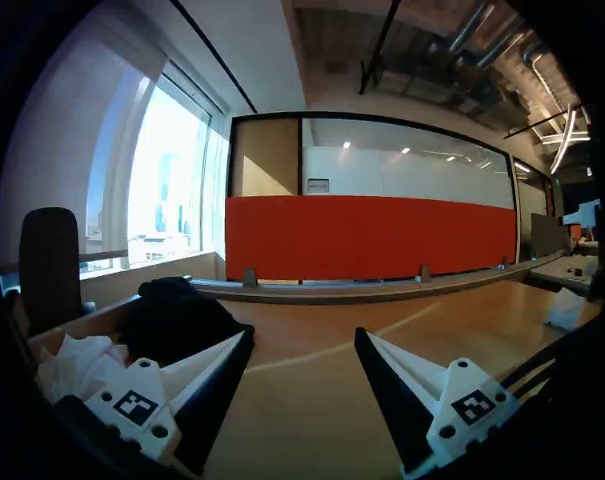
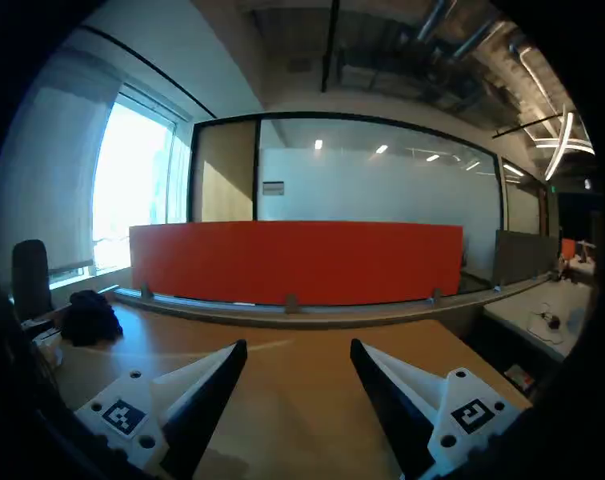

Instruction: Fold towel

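Your left gripper [image 1: 302,330] is held level above the wooden desk [image 1: 318,392]. Its fingers are spread wide with nothing between them.

Your right gripper [image 2: 298,342] is in the same posture, fingers spread apart and holding nothing, with bare desk showing in the gap.

In the left gripper view, a crumpled white cloth [image 1: 78,364] lies at the desk's left edge, just beside the left finger. A black bundle [image 1: 174,316] sits right behind it, touching or nearly so. You cannot tell from these views which of the two is the towel. Neither one is touched by a finger.

In the right gripper view, the black bundle is farther off at the left, near the window side of the desk.

A red partition [image 1: 366,236] runs along the far edge of the desk, with a glass wall [image 1: 406,168] above it. A bright window [image 1: 166,192] is at the left, and a dark chair back [image 1: 50,260] stands in front of it.

A small white object [image 1: 565,308] sits at the desk's right end, too blurred to identify.
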A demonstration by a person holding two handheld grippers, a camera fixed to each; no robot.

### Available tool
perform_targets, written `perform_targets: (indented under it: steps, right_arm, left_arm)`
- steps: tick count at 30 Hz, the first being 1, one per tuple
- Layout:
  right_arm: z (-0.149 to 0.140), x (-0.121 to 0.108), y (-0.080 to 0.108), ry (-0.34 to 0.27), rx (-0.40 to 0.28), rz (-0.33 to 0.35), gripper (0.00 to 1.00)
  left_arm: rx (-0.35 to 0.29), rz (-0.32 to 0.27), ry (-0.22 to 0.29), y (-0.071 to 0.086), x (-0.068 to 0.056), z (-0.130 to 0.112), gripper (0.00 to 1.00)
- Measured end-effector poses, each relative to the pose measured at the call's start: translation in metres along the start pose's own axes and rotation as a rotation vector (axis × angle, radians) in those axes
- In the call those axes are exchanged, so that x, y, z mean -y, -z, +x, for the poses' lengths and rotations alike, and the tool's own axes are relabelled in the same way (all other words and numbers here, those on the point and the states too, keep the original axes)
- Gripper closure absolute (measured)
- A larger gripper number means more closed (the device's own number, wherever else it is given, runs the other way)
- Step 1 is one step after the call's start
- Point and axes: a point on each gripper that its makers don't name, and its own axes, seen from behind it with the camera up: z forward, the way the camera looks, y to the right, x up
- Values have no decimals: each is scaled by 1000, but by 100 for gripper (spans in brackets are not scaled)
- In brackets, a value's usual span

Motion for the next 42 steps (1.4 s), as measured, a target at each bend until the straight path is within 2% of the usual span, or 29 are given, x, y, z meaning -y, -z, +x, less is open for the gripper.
perform_targets:
  steps: [6,18,27,42]
  right_arm:
    - [-5,0,2,16,-8,2,0]
    - [-10,-10,7,6,-30,-4,0]
    - [-9,-19,10,1,-37,-16,0]
    - [-8,-11,10,7,-36,-5,0]
  left_arm:
    - [-10,-5,2,0,-6,-7,7]
    - [-13,-2,20,0,-13,-20,7]
    - [-5,4,22,0,-11,-28,7]
    - [3,-4,20,-1,-12,-36,7]
